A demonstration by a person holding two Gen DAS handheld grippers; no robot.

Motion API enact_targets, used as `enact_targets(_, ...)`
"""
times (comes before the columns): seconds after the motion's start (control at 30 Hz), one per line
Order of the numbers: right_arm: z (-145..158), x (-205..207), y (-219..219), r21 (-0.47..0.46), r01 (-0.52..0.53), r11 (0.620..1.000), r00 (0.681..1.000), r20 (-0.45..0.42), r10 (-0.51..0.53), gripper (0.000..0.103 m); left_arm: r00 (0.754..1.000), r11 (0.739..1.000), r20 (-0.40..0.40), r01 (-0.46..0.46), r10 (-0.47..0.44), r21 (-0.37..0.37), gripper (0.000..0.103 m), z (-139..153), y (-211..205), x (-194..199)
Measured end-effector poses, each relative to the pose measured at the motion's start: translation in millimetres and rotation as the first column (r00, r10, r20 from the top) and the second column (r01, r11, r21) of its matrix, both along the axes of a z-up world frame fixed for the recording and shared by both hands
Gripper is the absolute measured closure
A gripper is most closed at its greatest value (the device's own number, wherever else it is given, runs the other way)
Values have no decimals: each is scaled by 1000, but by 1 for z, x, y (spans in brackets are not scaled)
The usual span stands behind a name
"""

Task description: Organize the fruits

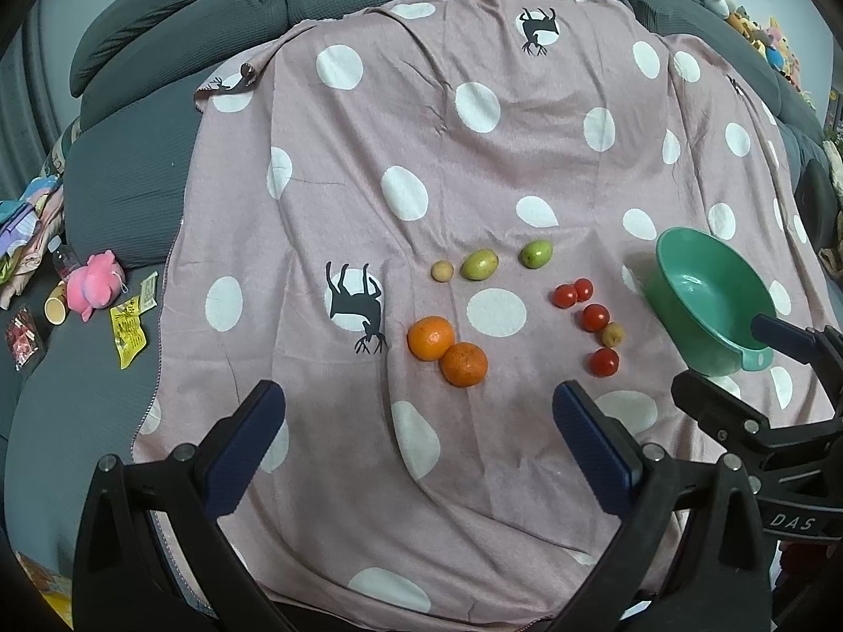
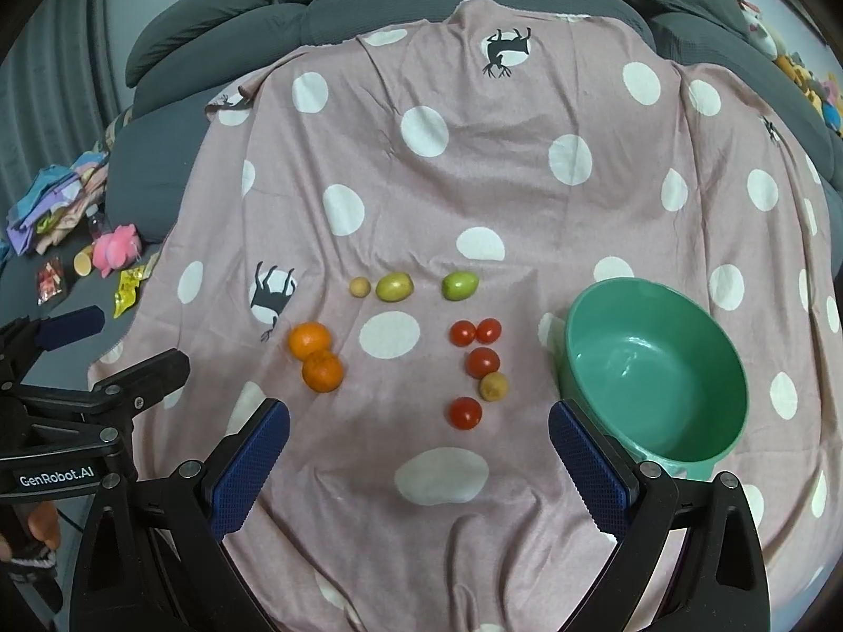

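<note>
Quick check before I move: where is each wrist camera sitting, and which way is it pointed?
Left wrist: above the near edge of the pink dotted blanket, looking forward and down at the fruit; its open left hand-held gripper frames the view, the right hand-held gripper at the right edge.
Right wrist: further right, same heading, closer to the green bowl; own open fingers in view, the left one at left.
Shared: two oranges, cherry tomatoes, bowl, blanket.
</note>
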State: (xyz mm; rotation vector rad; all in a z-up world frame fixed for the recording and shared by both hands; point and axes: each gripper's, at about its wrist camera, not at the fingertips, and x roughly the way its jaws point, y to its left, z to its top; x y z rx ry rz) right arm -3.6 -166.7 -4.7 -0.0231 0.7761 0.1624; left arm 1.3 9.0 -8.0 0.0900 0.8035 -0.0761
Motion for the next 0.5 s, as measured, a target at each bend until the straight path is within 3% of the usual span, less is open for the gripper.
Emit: enact_targets(0.5,-3,1,0,-1,-2,1000,1000,-6,2,3,1000,1000,-7,1,-1,2,1,-4,-2,1)
